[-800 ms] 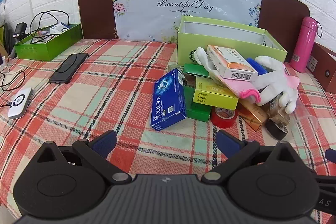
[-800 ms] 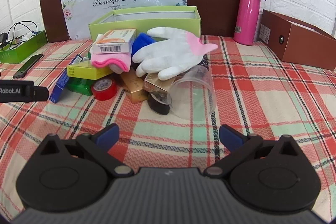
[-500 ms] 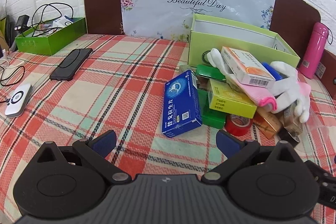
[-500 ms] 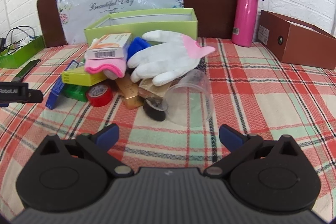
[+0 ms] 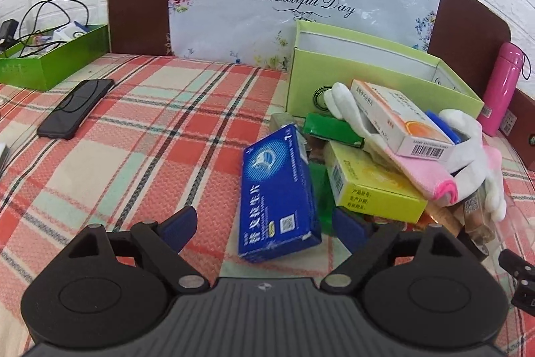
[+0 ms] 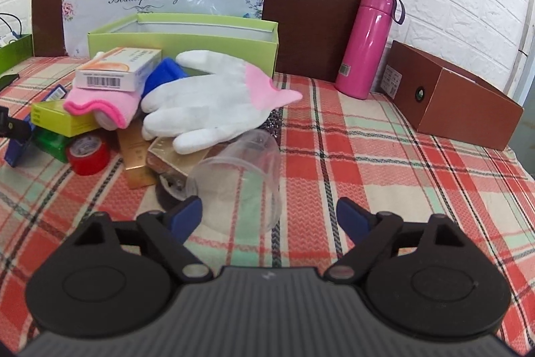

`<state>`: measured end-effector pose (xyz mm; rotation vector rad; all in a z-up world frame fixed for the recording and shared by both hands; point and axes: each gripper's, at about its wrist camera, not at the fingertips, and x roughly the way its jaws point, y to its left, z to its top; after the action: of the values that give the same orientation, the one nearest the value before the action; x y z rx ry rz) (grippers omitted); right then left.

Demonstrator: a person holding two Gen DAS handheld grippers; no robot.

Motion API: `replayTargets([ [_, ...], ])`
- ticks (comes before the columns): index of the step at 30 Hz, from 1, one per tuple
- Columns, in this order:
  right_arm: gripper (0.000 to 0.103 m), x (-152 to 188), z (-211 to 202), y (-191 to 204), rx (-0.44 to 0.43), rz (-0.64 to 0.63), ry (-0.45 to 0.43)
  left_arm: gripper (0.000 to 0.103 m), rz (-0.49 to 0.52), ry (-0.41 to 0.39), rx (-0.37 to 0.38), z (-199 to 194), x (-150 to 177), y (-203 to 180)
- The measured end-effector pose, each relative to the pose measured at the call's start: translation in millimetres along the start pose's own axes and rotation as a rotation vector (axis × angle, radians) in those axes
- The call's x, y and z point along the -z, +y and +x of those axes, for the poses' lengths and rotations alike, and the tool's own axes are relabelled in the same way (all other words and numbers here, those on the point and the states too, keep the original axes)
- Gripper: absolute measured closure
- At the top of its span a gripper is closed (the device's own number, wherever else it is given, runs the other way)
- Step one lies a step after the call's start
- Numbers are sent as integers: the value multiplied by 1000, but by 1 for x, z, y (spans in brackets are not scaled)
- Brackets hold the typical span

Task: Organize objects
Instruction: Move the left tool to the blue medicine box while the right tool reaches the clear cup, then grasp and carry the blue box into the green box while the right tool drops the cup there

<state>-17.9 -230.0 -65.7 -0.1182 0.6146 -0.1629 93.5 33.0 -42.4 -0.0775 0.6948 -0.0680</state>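
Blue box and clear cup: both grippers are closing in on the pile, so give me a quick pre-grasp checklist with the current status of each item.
1. Left gripper open, nothing held: ok.
2. Blue box lined up between the left fingers: ok; it leans against the pile.
3. Right gripper open, nothing held: ok.
4. Clear cup centred for the right gripper: not ok; lying on its side, offset toward the left finger.
5. White glove clear of the cup: not ok; fingertips overlap it.
6. Light green box has room: cannot tell.

My left gripper [image 5: 264, 225] gapes wide over the plaid cloth [image 5: 140, 156], the blue box [image 5: 277, 193] between its fingertips.
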Motion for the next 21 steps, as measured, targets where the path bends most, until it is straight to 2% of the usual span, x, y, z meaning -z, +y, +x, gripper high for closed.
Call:
replayTargets([
  [4, 41, -5, 14, 3, 1, -17, -15, 28, 9, 40, 20, 20, -4, 3],
  [6, 60, -7, 20, 3, -20, -19, -16, 28, -25, 36, 47, 27, -4, 9],
  [7, 65, -7, 22, 3, -37, -21, -12, 31, -50, 33, 66, 29, -3, 13],
  [8, 73, -7, 24, 3, -52, -21, -9, 34, -81, 40, 93, 30, -3, 18],
  [9, 80, -6, 24, 3, -62, -19, -10, 42, -115, 42, 133, 31, -3, 24],
  [12, 93, -3, 17, -2, -77, -5, -33, 42, -148, 46, 174, 27, 0, 30],
  [16, 99, -2, -1, -13, -115, 23, -64, 43, -115, 35, 196, 6, 2, 31],
  [21, 99, -10, -30, -23, -165, 46, -121, 43, -74, -17, 235, -32, -4, 36],
])
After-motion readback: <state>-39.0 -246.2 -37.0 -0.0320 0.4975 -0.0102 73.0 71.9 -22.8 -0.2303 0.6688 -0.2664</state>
